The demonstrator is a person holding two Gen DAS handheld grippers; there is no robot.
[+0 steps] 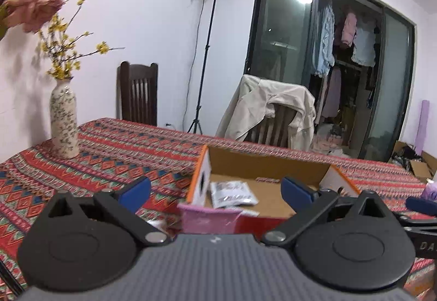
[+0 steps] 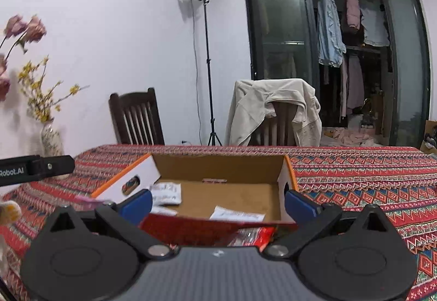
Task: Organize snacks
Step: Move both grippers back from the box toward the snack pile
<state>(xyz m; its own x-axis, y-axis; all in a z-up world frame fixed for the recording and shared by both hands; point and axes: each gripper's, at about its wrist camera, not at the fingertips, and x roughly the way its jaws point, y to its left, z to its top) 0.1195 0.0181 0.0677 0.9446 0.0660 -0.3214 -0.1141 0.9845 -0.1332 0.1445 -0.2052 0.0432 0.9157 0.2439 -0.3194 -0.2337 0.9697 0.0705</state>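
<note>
Patterned red tablecloth covers a long table that fills the near half of both wrist views, with two chairs and a lamp stand against the far wall. Near the middle of the cloth sits an open cardboard box with orange-edged white end flaps, its floor mostly bare. Inside it lie two white sachets: one in the far left corner, another near the front wall. A floral vase stands well apart at the far left. Closest to the left gripper is a pink packet, lying just in front of the box's near left corner; a red packet lies just below the right gripper, against the box's near wall. Both tongs are spread wide and pinch nothing. The step in hand appears to be picking up these last loose snacks. To do it well, each gripper should probably dip lower, straddle its packet across the narrow side, close on the crinkled edge, then lift clear of the box's front wall before dropping it on bare cardboard, keeping the two tools from crossing.
</note>
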